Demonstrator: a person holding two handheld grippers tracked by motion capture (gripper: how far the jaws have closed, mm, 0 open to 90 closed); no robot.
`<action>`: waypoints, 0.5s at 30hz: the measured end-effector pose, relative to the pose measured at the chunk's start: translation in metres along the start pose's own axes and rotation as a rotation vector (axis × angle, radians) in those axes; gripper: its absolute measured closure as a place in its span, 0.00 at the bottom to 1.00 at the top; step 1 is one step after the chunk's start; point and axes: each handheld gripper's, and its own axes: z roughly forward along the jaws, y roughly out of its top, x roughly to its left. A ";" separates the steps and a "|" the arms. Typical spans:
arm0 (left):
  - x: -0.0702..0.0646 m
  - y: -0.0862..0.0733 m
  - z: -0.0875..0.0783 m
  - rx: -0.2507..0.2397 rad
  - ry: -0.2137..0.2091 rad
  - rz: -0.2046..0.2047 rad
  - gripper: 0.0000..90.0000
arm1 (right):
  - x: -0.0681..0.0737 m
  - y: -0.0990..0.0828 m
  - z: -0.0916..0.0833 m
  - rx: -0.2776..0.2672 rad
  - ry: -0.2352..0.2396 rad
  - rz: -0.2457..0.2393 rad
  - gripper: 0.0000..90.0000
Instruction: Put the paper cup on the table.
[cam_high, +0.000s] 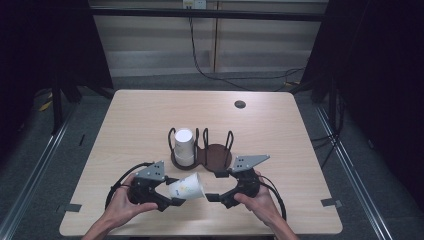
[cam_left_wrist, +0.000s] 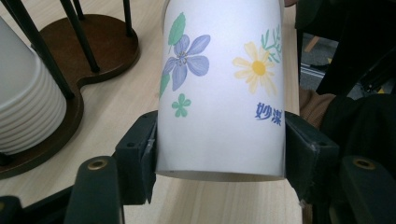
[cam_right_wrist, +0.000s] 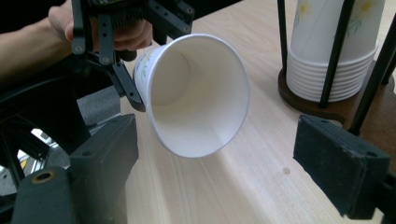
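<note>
The left gripper (cam_high: 172, 192) clamps a paper cup (cam_high: 186, 186) near its base, holding it on its side just above the table's (cam_high: 135, 115) near edge, mouth turned toward the right gripper (cam_high: 216, 186). That one stands wide, holding nothing. Behind them a wooden rack (cam_high: 216, 156) holds a cup stack (cam_high: 183, 146).

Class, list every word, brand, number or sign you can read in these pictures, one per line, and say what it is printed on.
"妙潔" in blue characters, printed on the side of the paper cup below its yellow flower, in the left gripper view.
The stacked cups in the wire holder show flower prints, but no readable text.
No other words, numbers or signs are readable.
</note>
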 end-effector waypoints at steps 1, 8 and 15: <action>0.000 0.000 0.000 -0.010 -0.005 -0.002 0.40 | 0.000 0.000 -0.001 -0.009 0.001 0.000 0.15; -0.001 -0.001 -0.002 -0.077 -0.010 -0.001 0.40 | 0.003 -0.001 -0.001 -0.043 0.017 -0.012 0.15; -0.004 -0.001 -0.001 -0.133 -0.021 0.012 0.40 | 0.004 0.001 -0.002 -0.099 0.039 -0.028 0.15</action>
